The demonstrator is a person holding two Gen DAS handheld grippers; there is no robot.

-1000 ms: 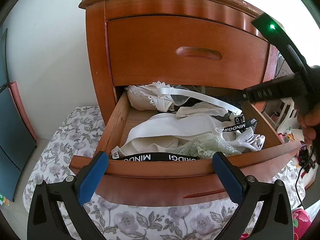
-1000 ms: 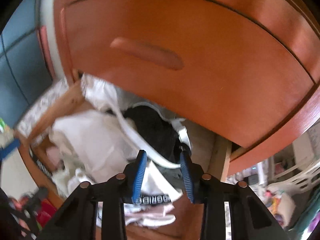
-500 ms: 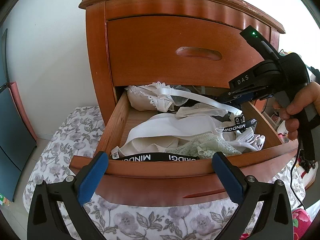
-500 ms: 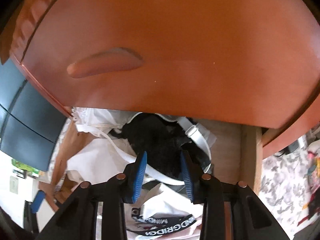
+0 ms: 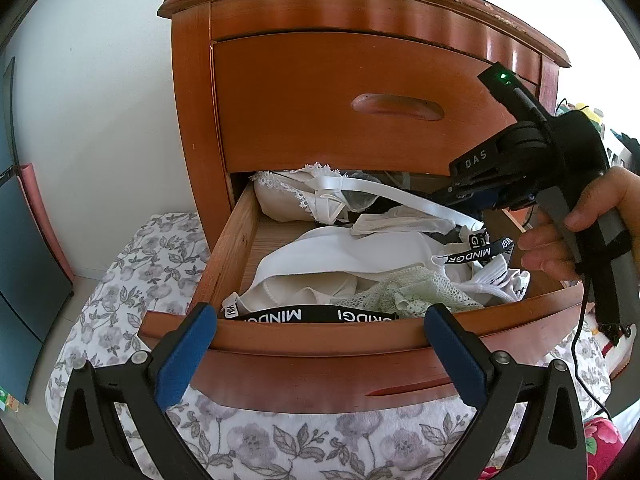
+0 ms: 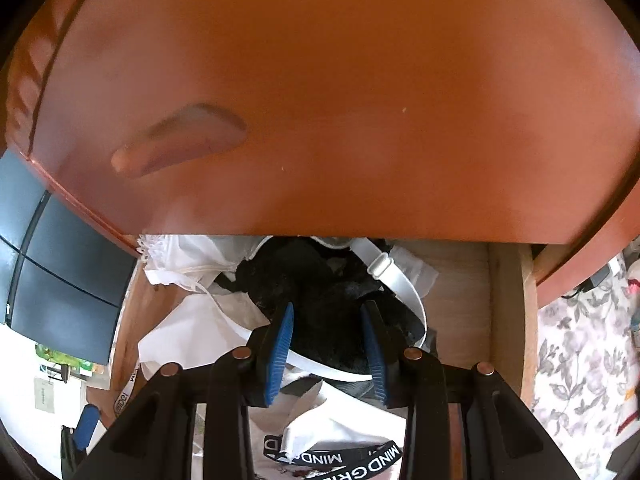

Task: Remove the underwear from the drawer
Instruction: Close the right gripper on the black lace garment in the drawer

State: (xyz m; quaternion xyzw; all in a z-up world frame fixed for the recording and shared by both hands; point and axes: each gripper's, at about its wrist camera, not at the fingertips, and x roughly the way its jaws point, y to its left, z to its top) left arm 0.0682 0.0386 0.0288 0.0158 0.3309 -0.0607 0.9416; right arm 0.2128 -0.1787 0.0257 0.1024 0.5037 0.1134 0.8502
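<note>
Two grippers at an open drawer of underwear

Two blue-padded fingers of the right gripper (image 6: 328, 344) stand partly apart, nosed down into the back of the open drawer (image 5: 360, 340), with a black garment (image 6: 320, 292) lying between and just beyond the tips. Whether the pads press on that dark fabric cannot be told; nothing is lifted. A white strap (image 6: 396, 284) with a slider curves past the right-hand finger, and a white lace-edged piece (image 5: 288, 200) lies to the left under the closed upper drawer (image 5: 340, 104).

From the left wrist view, a person's hand (image 5: 580, 236) holds the right gripper's (image 5: 476, 200) black handle at the drawer's right side, a green light glowing on its top.

Nearer the camera, the left gripper (image 5: 320, 344) hangs released, its fingers spread wide and empty in front of the drawer's curved wooden front, touching none of the clothes.

Inside the drawer lies the heap of underwear: white pieces (image 5: 340, 256) in the middle, a pale green lace piece (image 5: 412, 292) toward the front right, and a black waistband (image 5: 312, 314) with white lettering along the front edge. A second lettered band (image 5: 476, 254) lies toward the right.

Below the wooden nightstand (image 5: 192, 120) spreads a grey floral bedspread (image 5: 152, 256).
</note>
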